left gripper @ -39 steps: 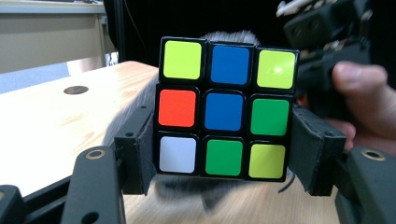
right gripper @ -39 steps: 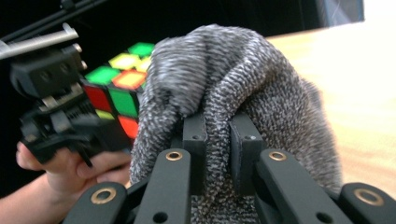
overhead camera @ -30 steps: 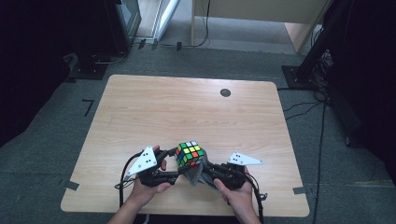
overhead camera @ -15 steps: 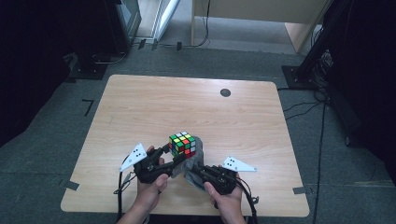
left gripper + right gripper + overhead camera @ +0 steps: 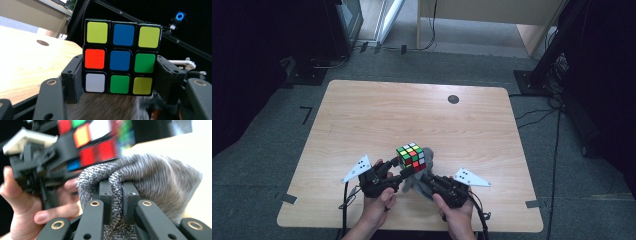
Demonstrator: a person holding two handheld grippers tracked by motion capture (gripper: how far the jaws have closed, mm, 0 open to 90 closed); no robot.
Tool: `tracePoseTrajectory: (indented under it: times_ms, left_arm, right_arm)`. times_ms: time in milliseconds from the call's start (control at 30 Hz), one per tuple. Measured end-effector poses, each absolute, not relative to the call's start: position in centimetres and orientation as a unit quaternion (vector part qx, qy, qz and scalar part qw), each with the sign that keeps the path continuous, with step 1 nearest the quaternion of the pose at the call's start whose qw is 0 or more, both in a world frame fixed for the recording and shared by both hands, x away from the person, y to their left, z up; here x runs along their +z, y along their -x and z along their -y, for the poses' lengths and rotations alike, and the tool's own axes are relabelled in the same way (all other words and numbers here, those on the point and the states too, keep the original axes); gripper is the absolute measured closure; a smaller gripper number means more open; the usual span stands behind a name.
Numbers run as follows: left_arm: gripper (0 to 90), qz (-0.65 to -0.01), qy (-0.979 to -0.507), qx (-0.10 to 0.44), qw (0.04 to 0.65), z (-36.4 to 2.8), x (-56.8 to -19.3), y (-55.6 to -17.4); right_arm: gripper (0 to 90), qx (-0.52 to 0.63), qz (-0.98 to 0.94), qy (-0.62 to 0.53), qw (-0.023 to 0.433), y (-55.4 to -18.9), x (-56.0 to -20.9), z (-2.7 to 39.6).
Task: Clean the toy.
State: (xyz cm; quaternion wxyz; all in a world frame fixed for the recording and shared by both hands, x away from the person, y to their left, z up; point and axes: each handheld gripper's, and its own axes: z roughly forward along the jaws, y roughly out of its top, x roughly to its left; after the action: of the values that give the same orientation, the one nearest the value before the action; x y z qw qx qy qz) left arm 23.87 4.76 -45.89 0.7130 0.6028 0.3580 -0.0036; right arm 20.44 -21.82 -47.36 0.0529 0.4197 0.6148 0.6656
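A scrambled puzzle cube with coloured stickers is held up above the table's front part. My left gripper is shut on it, one black jaw pressing each side. A grey knitted cloth bunches just under and beside the cube. My right gripper is shut on a fold of that cloth, jaws nearly together. In the right gripper view the cube and the left hand show blurred behind the cloth.
The light wooden table has a small dark round hole near its far edge. Black stands and cables sit on the grey floor around it. A pale desk stands beyond the table.
Both hands and the cube shifted slightly left between the oldest frame and half a second ago. Since then they have kept about still, the cloth staying against the cube.
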Motion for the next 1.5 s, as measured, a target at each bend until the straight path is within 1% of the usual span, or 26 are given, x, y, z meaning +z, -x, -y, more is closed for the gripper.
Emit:
tracePoseTrajectory:
  times_ms: [133,233,267,300,333,400,500,533,633,700,767,867,933,967,1000,1067,1167,1267,1400,1500]
  left_arm:
    - [34.2,-0.355,-0.610,-0.010,0.708,-4.3,-46.2,-23.7]
    - [34.2,-0.343,-0.622,-0.007,0.704,-3.7,-46.2,-23.4]
    - [34.2,-0.342,-0.625,-0.004,0.702,-3.6,-46.2,-23.4]
    - [34.2,-0.343,-0.622,-0.003,0.704,-3.8,-46.1,-23.5]
    - [34.2,-0.345,-0.620,0.000,0.704,-4.0,-46.0,-23.6]
    - [34.3,-0.351,-0.615,0.004,0.706,-4.5,-45.9,-23.9]
    - [34.3,-0.363,-0.608,0.010,0.706,-5.2,-45.8,-24.2]
    - [34.2,-0.367,-0.606,0.010,0.705,-5.4,-45.9,-24.3]
    - [34.2,-0.374,-0.601,0.008,0.706,-5.7,-45.9,-24.5]
    - [34.2,-0.376,-0.601,0.011,0.705,-5.8,-45.9,-24.6]
    - [34.2,-0.378,-0.602,0.013,0.703,-5.8,-45.9,-24.6]
    - [34.2,-0.378,-0.612,0.023,0.694,-5.6,-46.0,-24.6]
    - [34.2,-0.369,-0.631,0.045,0.681,-5.3,-45.9,-24.5]
    - [34.2,-0.364,-0.639,0.059,0.675,-5.2,-45.9,-24.4]
    - [34.2,-0.355,-0.655,0.078,0.662,-5.0,-45.8,-24.3]
    - [34.2,-0.345,-0.674,0.090,0.647,-4.7,-45.9,-24.3]
    - [34.2,-0.352,-0.675,0.052,0.646,-4.6,-46.1,-24.7]
    - [34.2,-0.355,-0.677,0.018,0.644,-4.8,-46.0,-25.2]
    - [34.2,-0.352,-0.691,0.011,0.631,-5.2,-45.7,-25.7]
    - [34.2,-0.367,-0.685,-0.001,0.630,-5.4,-45.7,-26.0]
  right_arm:
    - [81.9,0.662,-0.616,-0.425,0.049,-20.5,-47.7,21.8]
    - [81.7,0.658,-0.630,-0.411,0.013,-20.5,-48.3,20.4]
    - [81.7,0.662,-0.630,-0.406,-0.007,-20.5,-48.4,20.1]
    - [81.7,0.665,-0.630,-0.401,-0.018,-20.5,-48.4,19.9]
    - [81.7,0.666,-0.629,-0.401,-0.016,-20.5,-48.3,20.0]
    - [81.7,0.671,-0.621,-0.406,-0.007,-20.7,-47.9,20.9]
    - [81.7,0.677,-0.598,-0.429,0.024,-21.1,-47.6,22.9]
    - [81.6,0.674,-0.594,-0.438,0.040,-21.3,-47.6,23.4]
    - [80.0,0.631,-0.611,-0.464,0.112,-21.7,-47.6,24.7]
    - [75.6,0.610,-0.619,-0.473,0.144,-22.0,-47.8,25.4]
    - [64.6,0.592,-0.624,-0.481,0.167,-22.2,-47.9,25.7]
    - [53.6,0.590,-0.632,-0.472,0.169,-22.1,-47.7,25.4]
    - [47.3,0.591,-0.641,-0.458,0.171,-21.8,-47.1,24.8]
    - [45.5,0.593,-0.643,-0.453,0.171,-21.7,-46.7,24.5]
    - [45.5,0.595,-0.644,-0.449,0.174,-21.6,-46.4,24.4]
    - [45.6,0.595,-0.643,-0.444,0.186,-21.2,-45.7,24.4]
    - [45.8,0.587,-0.659,-0.422,0.208,-20.9,-45.2,24.2]
    - [46.3,0.591,-0.680,-0.387,0.195,-20.9,-45.5,23.8]
    - [45.5,0.598,-0.703,-0.346,0.165,-21.2,-46.6,23.1]
    - [43.1,0.600,-0.706,-0.341,0.157,-21.2,-47.2,22.5]
